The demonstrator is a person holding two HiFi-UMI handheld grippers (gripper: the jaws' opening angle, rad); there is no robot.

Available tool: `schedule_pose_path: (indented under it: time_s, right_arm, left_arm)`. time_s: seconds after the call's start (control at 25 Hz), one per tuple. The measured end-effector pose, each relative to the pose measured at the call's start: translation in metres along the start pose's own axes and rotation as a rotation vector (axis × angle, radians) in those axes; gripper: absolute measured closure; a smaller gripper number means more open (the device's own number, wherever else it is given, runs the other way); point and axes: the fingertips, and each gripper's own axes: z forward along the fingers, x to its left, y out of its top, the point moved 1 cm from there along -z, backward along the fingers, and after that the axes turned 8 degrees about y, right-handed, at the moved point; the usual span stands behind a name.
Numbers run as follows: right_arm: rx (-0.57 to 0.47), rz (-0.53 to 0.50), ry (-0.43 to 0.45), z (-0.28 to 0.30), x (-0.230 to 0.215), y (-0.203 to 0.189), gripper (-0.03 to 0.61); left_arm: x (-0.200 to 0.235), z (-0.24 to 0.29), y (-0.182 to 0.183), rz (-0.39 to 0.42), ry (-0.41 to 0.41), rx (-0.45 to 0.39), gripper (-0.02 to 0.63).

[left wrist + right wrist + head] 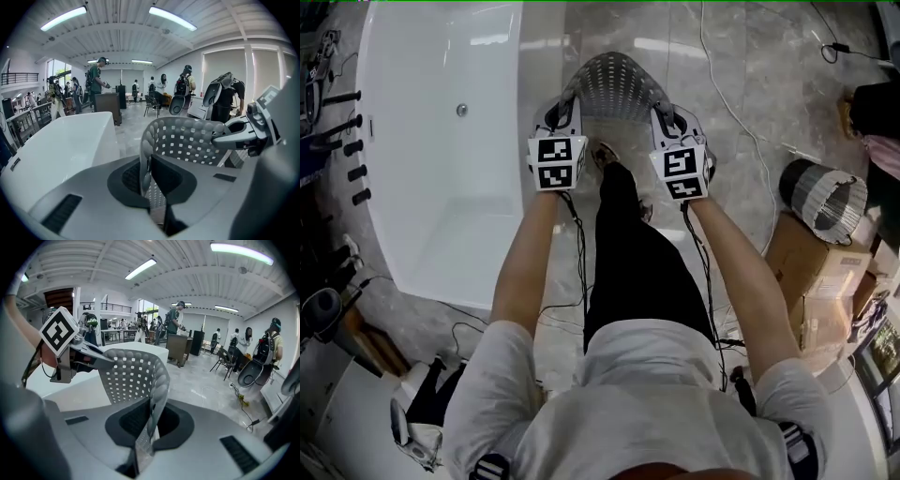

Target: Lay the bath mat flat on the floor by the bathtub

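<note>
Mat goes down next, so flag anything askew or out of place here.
The bath mat arches in the air between the left hand-held gripper and right hand-held gripper, each shut on one edge, not flat. A white cable trails across the floor right of it.

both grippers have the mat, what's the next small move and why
Probably lower the left gripper and right gripper toward the floor beside the tub. Both are shut on edges of the mat, which bows between them, not yet flat.
</note>
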Motion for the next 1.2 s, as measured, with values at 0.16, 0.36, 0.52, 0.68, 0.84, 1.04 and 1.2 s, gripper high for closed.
schedule_pose_path:
  time_s: [0.16, 0.36, 0.52, 0.68, 0.84, 1.04, 1.2]
  right_arm:
    - [0.001, 0.044, 0.0, 0.021, -0.004, -0.022, 0.554]
    - [0.011, 0.152, -0.008, 0.039, -0.005, -0.05, 0.554]
    - [-0.006, 0.176, -0.027, 0.049, -0.015, -0.058, 0.554]
    - [0.002, 0.179, -0.023, 0.043, -0.006, -0.07, 0.554]
    - [0.017, 0.21, -0.02, 0.029, 0.003, -0.083, 0.554]
    - [0.021, 0.233, -0.018, 0.023, 0.009, -0.09, 0.554]
    - [0.049, 0.237, -0.005, 0.03, 0.005, -0.103, 0.554]
  left_arm:
    - [-0.002, 0.023, -0.013, 0.003, 0.0, 0.017, 0.583]
    - [-0.002, 0.04, -0.04, 0.009, -0.014, 0.059, 0.583]
    - [-0.003, 0.054, -0.048, 0.028, -0.027, 0.069, 0.583]
    - [-0.002, 0.048, -0.061, 0.021, -0.038, 0.093, 0.583]
    - [-0.012, 0.039, -0.072, 0.011, -0.044, 0.114, 0.583]
    - [-0.025, 0.032, -0.082, 0.007, -0.044, 0.13, 0.583]
    - [-0.022, 0.038, -0.094, -0.017, -0.025, 0.156, 0.583]
